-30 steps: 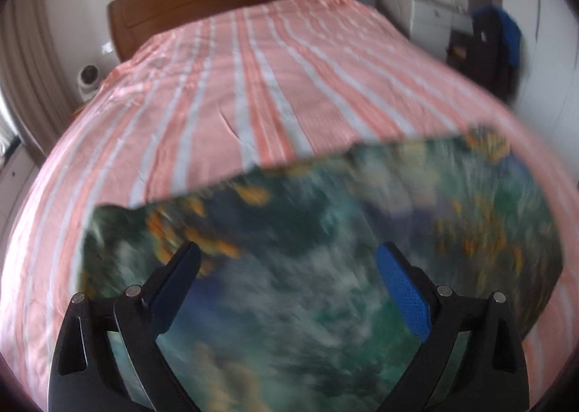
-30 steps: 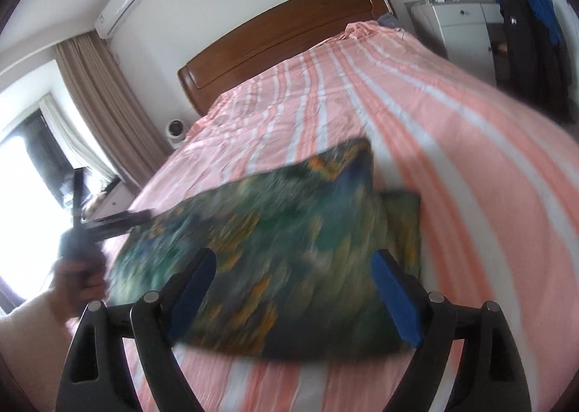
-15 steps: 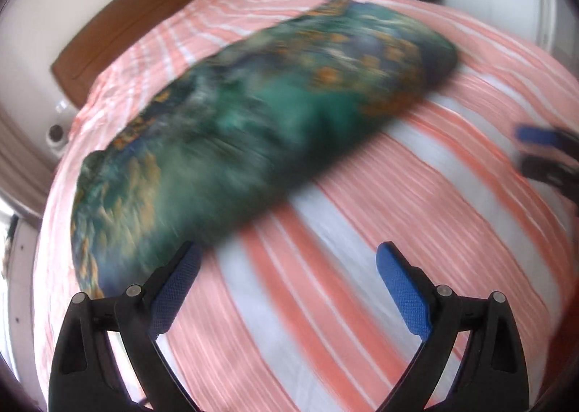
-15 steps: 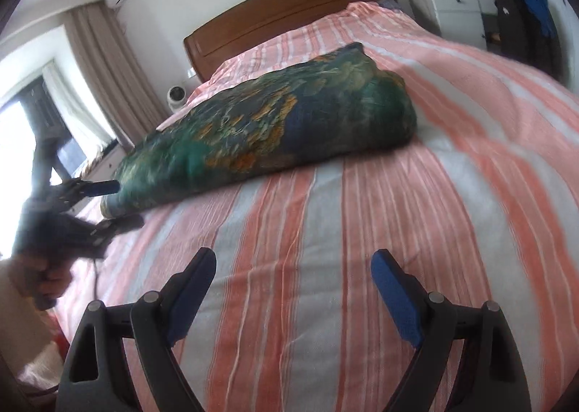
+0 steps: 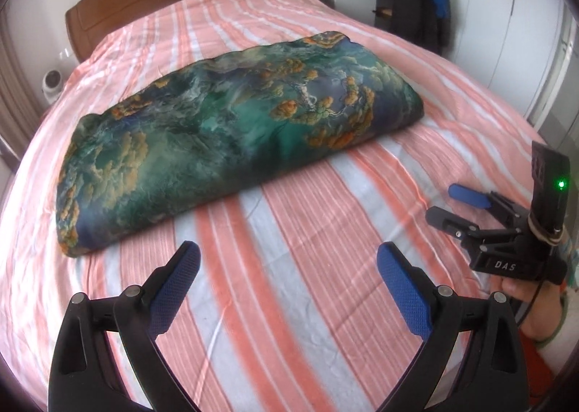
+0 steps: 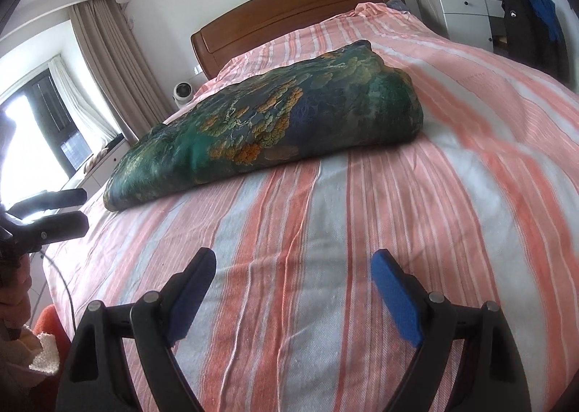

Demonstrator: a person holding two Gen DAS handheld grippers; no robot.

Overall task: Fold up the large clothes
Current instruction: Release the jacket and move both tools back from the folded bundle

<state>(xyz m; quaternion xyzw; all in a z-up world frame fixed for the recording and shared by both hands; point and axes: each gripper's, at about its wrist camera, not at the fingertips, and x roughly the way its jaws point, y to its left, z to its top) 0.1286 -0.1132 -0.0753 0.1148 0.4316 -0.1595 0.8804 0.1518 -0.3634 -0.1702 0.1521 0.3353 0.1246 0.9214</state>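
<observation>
Gaping wide, left claw (image 5: 287, 265) and right claw (image 6: 294, 272) empty above bed (image 5: 325, 231).

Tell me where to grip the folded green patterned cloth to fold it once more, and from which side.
Take the folded green patterned cloth at its two near corners, one gripper each, coming from the foot of the striped bed. Its long edge faces both open grippers, with the thinner left end flattest.
</observation>
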